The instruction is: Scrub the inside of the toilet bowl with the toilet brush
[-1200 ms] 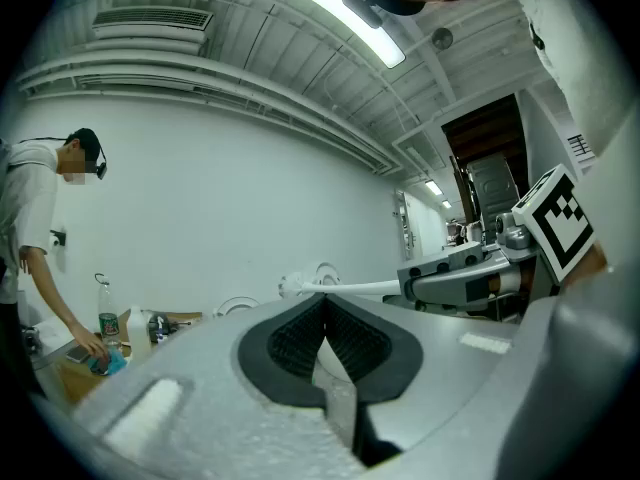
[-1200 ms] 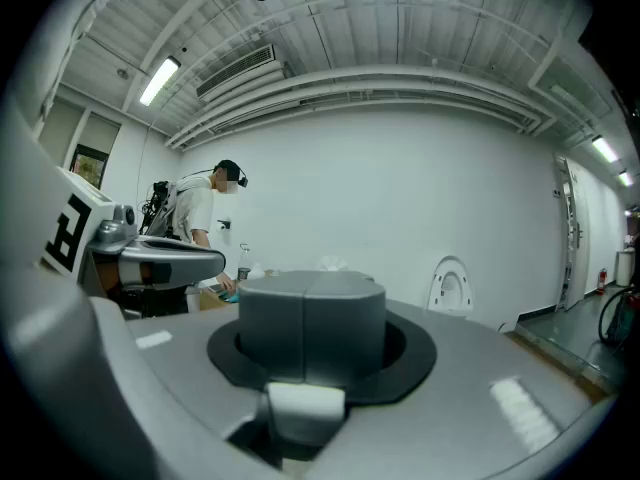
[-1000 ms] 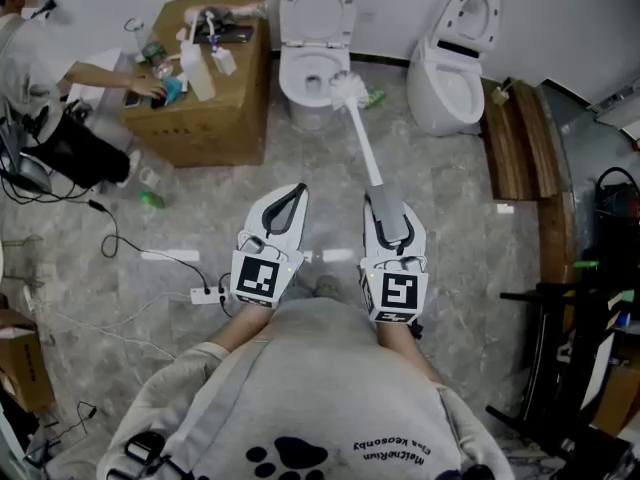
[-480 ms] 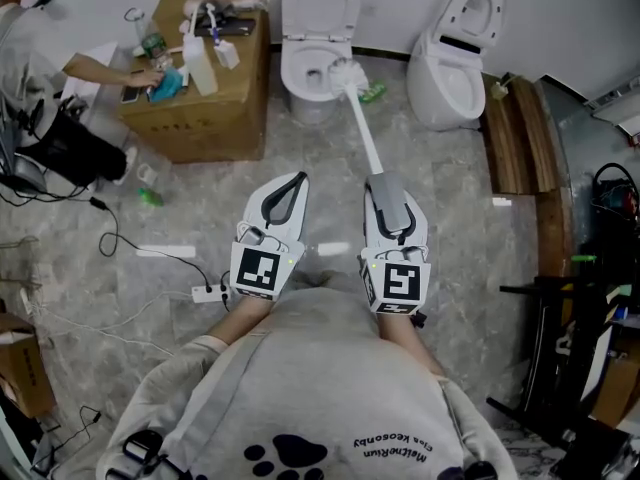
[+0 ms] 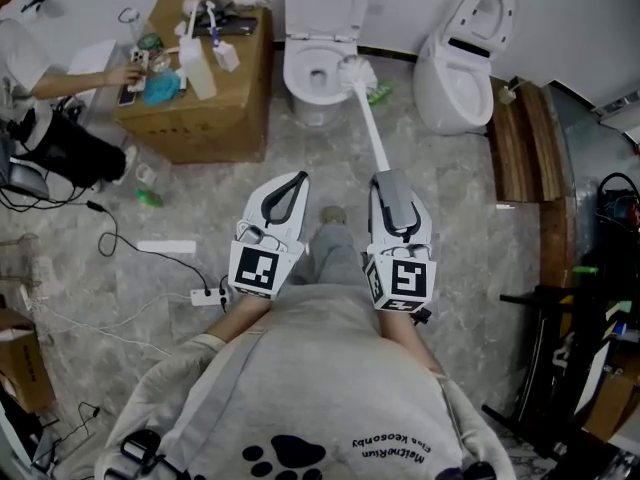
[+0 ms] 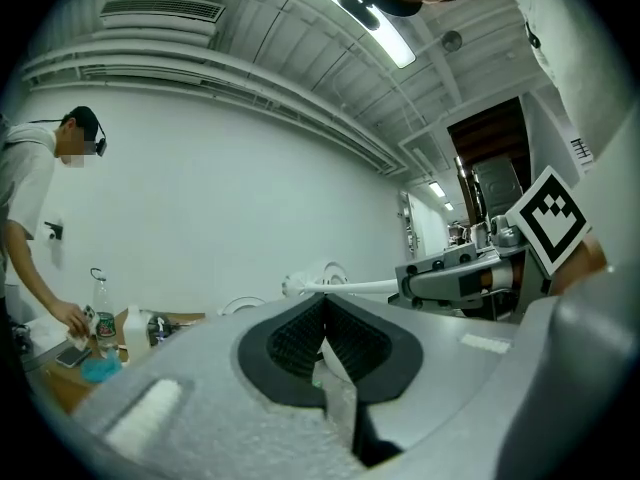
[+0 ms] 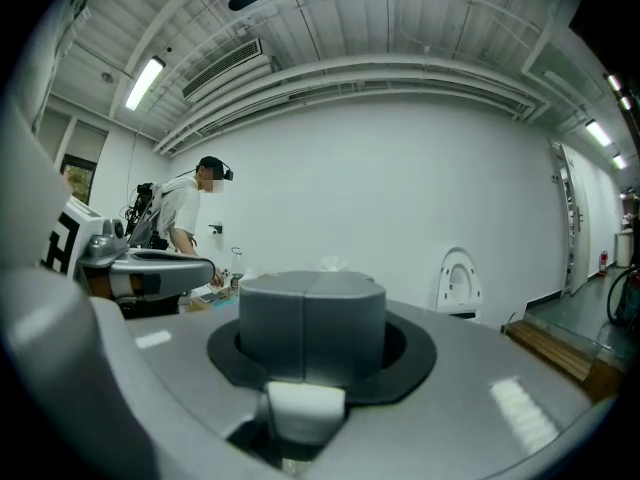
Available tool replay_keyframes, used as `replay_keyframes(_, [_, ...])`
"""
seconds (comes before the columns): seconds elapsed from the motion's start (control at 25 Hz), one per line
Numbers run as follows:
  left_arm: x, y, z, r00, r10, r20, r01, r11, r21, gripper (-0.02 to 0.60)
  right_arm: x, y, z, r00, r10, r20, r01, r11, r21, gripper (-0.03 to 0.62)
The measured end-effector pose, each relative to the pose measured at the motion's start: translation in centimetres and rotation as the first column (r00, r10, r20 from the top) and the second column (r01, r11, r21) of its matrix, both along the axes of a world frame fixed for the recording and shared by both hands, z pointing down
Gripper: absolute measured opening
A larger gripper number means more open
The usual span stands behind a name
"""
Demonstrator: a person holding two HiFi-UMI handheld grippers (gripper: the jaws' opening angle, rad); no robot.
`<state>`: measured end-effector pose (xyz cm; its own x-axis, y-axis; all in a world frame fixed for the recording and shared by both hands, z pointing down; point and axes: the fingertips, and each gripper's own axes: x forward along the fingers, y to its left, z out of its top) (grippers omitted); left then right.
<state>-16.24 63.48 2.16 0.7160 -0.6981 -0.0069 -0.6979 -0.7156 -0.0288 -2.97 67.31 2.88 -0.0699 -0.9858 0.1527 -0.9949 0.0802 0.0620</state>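
1. Since a second ago, the bristle head of the toilet brush [image 5: 372, 125] has slid a little farther back along the right edge of the toilet bowl [image 5: 293, 78]. It now sits on that edge, more over the rim than down in the bowl.
2. One leg [image 5: 337, 255] of the person holding the grippers has come into view between the two grippers. It did not show before.
3. At the left, the other person [image 5: 35, 78] has moved a hand off the blue cloth [image 5: 160, 91] and up toward the things behind it.
4. From the head, the brush's long white stick slants down and to the right, back to the right gripper [image 5: 393, 182].
5. That gripper's jaws are pressed tight on the thick grey end of the brush.
6. To the left of the leg is the left gripper [image 5: 297, 185]. Its jaws are pressed together with nothing in them.
7. Behind the bowl, the lid [image 5: 320, 3] stands up against the wall.
8. On the floor just right of the bowl lies a small green thing [image 5: 378, 95], under the line of the stick.
9. A second toilet [image 5: 455, 78] stands farther right, with wooden boards [image 5: 520, 138] beside it.
10. Left of the bowl is a cardboard box [image 5: 215, 123] with a white bottle [image 5: 197, 68] on top.
11. A power strip [image 5: 207, 294] lies on the floor near the left gripper.
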Motion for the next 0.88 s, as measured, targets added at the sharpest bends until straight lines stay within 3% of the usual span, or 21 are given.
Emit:
replay_keyframes(0.56, [10.0, -14.1, -0.3, 0.998, -0.068, 0.014, 0.068, 0.998, 0.01, -0.003, 9.0, -16.0, 0.9, 0.991, -0.133, 0.01, 0.133, 0.991, -0.025, 0.153])
replay_keyframes(0.88, [11.7, -18.5, 0.4, 0.989, -0.149, 0.02, 0.149, 0.989, -0.022, -0.003, 11.5, -21.8, 0.9, 0.978, -0.206, 0.027, 0.206, 0.979, -0.01, 0.153])
